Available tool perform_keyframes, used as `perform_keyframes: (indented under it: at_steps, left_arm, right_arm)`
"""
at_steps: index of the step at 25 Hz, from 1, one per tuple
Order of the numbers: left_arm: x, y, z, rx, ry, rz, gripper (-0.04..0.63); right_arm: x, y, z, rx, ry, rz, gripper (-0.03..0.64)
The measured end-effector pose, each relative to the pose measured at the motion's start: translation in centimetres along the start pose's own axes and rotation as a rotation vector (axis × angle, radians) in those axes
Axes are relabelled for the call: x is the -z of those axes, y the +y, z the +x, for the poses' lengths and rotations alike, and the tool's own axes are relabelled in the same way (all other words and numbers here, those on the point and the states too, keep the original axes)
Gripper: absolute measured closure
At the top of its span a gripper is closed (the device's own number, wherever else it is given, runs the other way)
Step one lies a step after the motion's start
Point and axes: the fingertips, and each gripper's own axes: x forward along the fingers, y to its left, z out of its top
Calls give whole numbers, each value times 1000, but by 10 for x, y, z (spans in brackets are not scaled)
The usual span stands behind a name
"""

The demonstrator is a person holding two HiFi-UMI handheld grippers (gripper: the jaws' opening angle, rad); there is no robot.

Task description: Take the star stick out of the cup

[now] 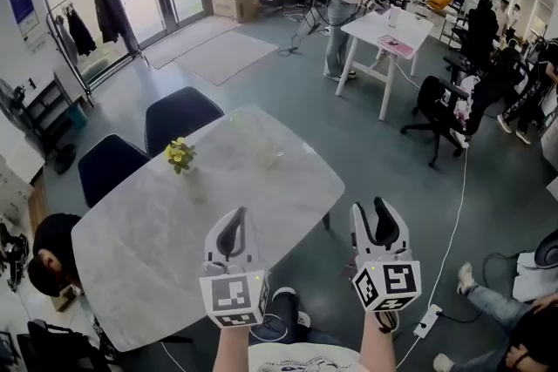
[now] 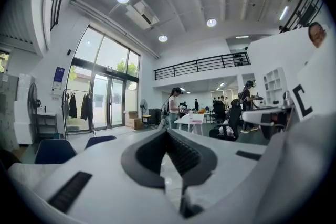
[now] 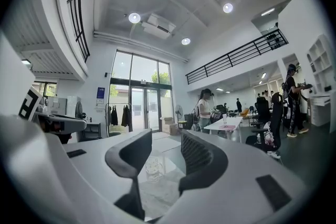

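Holding both claws low by the near edge of the table, I have my left claw pinched together on nothing and my right claw spread apart and empty. The clear cup stands further in, at 1 o'clock from the left and 11 o'clock from the right. The left looks nearer, though the right frames it between its jaws. I cannot make out the star stick; I judge it stands upright in the cup. Yellow flowers sit at the cup's 9 o'clock. No writing is legible.
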Motion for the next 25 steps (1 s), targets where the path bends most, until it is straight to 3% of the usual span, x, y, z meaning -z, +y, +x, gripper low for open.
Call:
perform_keyframes:
  at_steps: [10,25]
  left_arm:
    - [8,16,60,-34,7,-9,595]
    - [9,79,195,-104,49,-69,595]
  right_arm:
    - [10,-7,71,-62,22,-15,449]
    - [6,11,240,-204,74,-72,449]
